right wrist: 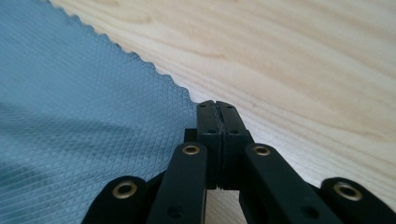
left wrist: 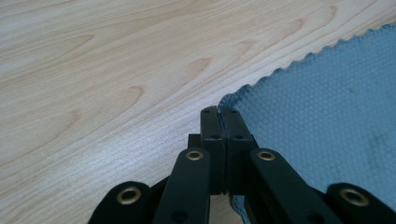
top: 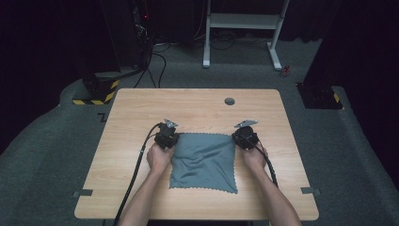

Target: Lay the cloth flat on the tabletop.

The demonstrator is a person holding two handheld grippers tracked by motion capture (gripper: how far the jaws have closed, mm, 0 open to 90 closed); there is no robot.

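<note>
A grey-blue cloth (top: 202,160) with a zigzag-cut edge lies flat on the wooden table (top: 197,103). My left gripper (top: 166,136) is at the cloth's far left corner. In the left gripper view the jaws (left wrist: 219,112) are pressed together right where the cloth (left wrist: 327,102) comes to its corner. My right gripper (top: 244,136) is at the far right corner. Its jaws (right wrist: 216,106) are also shut, with the corner of the cloth (right wrist: 70,116) meeting them at the tip. A hand holds each gripper from the near side.
A round grey cap (top: 229,101) sits in the tabletop near the far edge. Beyond the table stand a white desk frame (top: 242,21) and a black stand with a yellow-striped base (top: 96,92). Cables trail off the table's near edge.
</note>
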